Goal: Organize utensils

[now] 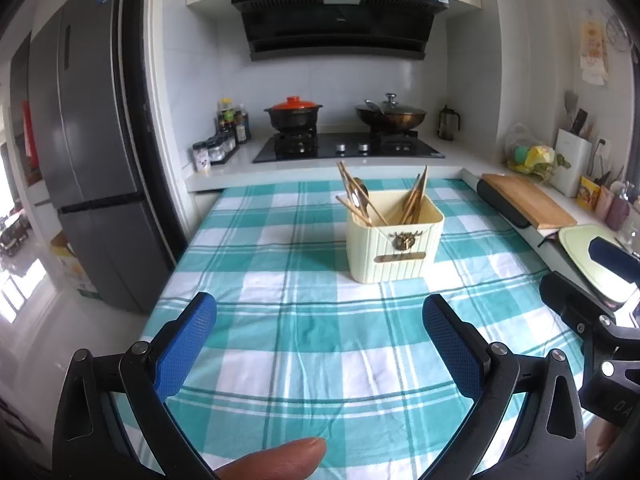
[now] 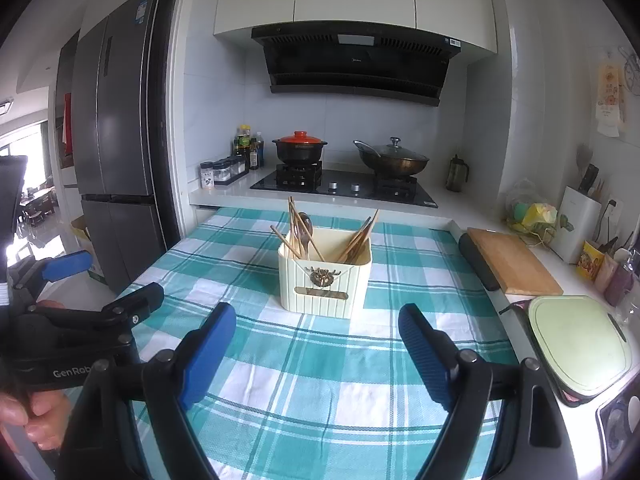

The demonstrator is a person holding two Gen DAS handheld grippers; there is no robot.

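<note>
Only one text I can read: "GenRob", white letters cut off by my right gripper's frame, printed on the black body of my left gripper, at 9 o'clock in the right wrist view. In the left wrist view, "DA" shows faintly on the black body of my right gripper, at 4 o'clock. Stickers on the fridge and range hood: too small to read.

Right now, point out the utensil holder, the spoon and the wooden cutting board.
utensil holder (image 2: 320,286): right wrist view, front wall.
spoon (image 2: 307,224): right wrist view, its bowl.
wooden cutting board (image 2: 512,260): right wrist view, top face.
</note>
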